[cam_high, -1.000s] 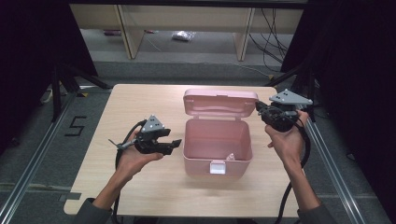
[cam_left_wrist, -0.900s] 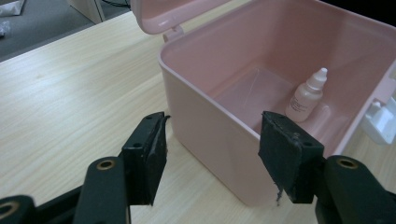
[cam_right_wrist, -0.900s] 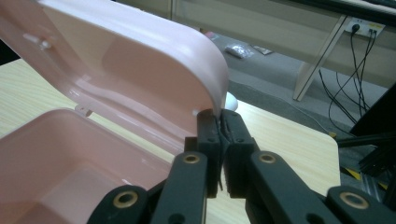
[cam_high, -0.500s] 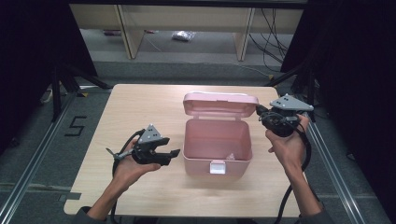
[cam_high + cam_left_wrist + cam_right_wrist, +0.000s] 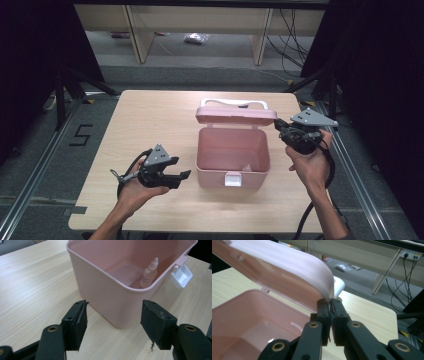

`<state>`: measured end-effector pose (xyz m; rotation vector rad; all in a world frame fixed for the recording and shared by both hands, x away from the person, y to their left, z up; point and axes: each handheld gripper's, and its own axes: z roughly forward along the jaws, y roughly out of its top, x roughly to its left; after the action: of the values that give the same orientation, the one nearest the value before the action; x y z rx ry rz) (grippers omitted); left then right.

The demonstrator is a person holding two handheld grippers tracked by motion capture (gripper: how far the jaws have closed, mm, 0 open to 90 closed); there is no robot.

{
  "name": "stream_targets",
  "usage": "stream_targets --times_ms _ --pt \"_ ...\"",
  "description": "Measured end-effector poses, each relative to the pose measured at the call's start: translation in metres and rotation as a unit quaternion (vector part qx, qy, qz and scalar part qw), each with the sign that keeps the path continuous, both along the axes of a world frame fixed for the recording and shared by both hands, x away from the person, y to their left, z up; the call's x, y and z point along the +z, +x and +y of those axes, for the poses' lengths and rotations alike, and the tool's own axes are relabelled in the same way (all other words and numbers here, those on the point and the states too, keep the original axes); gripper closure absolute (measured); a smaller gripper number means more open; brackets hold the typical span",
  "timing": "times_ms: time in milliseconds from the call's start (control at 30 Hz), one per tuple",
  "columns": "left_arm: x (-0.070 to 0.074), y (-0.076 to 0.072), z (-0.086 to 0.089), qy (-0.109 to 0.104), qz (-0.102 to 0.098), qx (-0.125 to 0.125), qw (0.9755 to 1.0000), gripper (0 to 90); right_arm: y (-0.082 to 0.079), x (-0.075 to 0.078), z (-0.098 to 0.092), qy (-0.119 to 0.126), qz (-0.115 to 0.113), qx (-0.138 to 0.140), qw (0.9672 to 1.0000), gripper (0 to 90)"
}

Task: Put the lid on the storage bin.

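Observation:
An open pink box (image 5: 233, 176) stands mid-table with its lid (image 5: 235, 114) raised at the back. Inside, a small white dropper bottle (image 5: 149, 273) stands in a corner near the white latch (image 5: 181, 276). My left gripper (image 5: 185, 175) hovers left of the box near its front corner. Its jaws are open and point at that corner (image 5: 113, 312) without touching it. My right gripper (image 5: 276, 124) is at the lid's right end, its jaws shut on the lid's rim (image 5: 329, 303).
The wooden table (image 5: 150, 120) has bare room to the left of and behind the box. A white handle (image 5: 232, 103) sits on the lid's back. Beyond the table lie a grey floor, shelf legs and cables.
My left hand has drawn its gripper back toward the table's near edge and a little lower. The right gripper has kept its hold on the lid.

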<state>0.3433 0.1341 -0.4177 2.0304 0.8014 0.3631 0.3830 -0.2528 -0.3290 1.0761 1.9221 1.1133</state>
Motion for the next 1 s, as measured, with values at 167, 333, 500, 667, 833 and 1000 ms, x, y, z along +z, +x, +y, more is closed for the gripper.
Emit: stream_targets --times_ms 167,333,500,667,833,1000 --pt "-0.005 -0.006 0.001 0.004 0.003 -0.003 1.0000 36.9 -0.004 -0.002 -0.001 -0.004 0.000 0.006 1.0000 86.7" --pt "-0.009 -0.011 0.001 0.003 0.007 -0.005 1.0000 36.8 -0.009 -0.006 -0.001 0.002 0.008 0.003 1.0000 86.6" --pt "-0.012 -0.015 0.002 0.001 0.009 -0.005 0.9999 36.8 -0.012 -0.009 -0.002 0.001 0.002 0.005 1.0000 86.5" --pt "-0.014 -0.019 0.003 0.002 0.012 -0.012 0.9999 36.8 -0.015 -0.012 -0.002 0.003 -0.004 0.005 1.0000 86.4" --pt "-0.015 -0.022 0.005 0.006 0.012 -0.009 0.9999 36.8 -0.017 -0.015 -0.003 0.004 -0.007 0.012 0.9999 86.2" --pt "-0.018 -0.025 0.004 -0.007 0.013 -0.002 0.9999 36.6 -0.021 -0.018 -0.003 0.010 -0.003 0.008 0.9999 85.9"
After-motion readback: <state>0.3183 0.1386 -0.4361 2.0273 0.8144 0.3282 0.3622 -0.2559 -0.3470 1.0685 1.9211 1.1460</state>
